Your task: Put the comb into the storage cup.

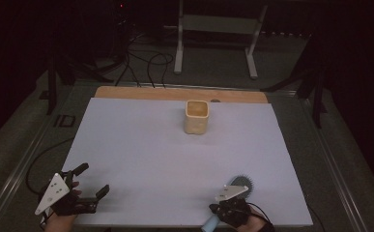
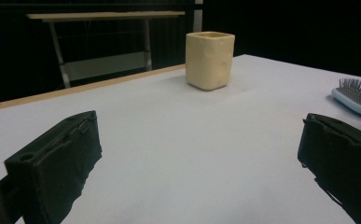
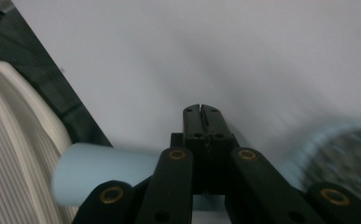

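A light-blue hairbrush [image 1: 242, 182] lies near the front right of the white sheet, bristles up, with its handle [image 3: 103, 172] running toward the table's front edge. My right gripper [image 1: 218, 209] hovers over that handle, and its jaw tips [image 3: 200, 109] are pressed together with nothing between them. The brush passes underneath the linkage. At the front left my left gripper [image 1: 93, 179] is open and holds nothing [image 2: 197, 154]. A cream square cup [image 1: 196, 117] stands upright at the back middle [image 2: 210, 59]. The brush head [image 2: 357, 95] is off to the left gripper's right.
The white sheet [image 1: 151, 154] covers the table, with a strip of bare wood [image 1: 175, 93] along the back edge. A metal stand [image 1: 218, 29] and cables [image 1: 146, 63] are on the dark floor beyond. Dark table margins run along both sides.
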Action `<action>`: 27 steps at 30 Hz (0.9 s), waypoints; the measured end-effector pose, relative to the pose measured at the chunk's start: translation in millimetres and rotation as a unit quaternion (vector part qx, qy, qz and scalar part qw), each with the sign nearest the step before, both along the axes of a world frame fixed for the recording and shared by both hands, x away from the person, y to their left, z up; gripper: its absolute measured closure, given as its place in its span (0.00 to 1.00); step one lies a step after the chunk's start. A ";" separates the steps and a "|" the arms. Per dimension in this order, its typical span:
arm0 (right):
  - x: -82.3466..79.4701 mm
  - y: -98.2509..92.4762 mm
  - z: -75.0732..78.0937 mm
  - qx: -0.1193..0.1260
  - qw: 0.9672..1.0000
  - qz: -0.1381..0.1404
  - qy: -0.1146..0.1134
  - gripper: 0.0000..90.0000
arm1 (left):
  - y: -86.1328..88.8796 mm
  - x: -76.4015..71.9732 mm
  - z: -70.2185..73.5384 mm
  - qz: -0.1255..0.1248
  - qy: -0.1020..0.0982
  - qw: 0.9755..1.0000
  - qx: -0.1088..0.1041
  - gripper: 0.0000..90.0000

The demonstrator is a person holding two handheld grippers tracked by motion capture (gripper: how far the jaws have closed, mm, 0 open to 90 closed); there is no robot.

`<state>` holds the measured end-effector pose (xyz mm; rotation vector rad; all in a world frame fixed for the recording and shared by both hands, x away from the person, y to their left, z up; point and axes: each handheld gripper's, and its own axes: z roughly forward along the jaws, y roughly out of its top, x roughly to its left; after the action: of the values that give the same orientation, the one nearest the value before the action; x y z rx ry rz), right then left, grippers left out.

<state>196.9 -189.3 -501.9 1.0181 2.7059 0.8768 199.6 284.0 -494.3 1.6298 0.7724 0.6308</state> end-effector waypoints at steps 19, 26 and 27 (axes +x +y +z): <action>-10.4 -54.5 4.7 -0.058 0.998 -0.030 0.021 1.00 | -2.1 1.3 -0.8 -0.003 0.001 1.000 0.003 0.00; -7.6 -74.9 5.7 -0.078 0.996 -0.040 0.024 1.00 | -3.5 1.8 -0.7 -0.005 0.001 1.000 0.006 0.00; -6.8 -78.1 5.9 -0.078 0.996 -0.043 0.025 1.00 | -3.4 2.0 -0.8 -0.005 0.002 1.000 0.005 0.00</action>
<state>190.1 -267.4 -496.0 1.1259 2.6973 0.6237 201.6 280.5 -495.2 1.6427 0.7652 0.6249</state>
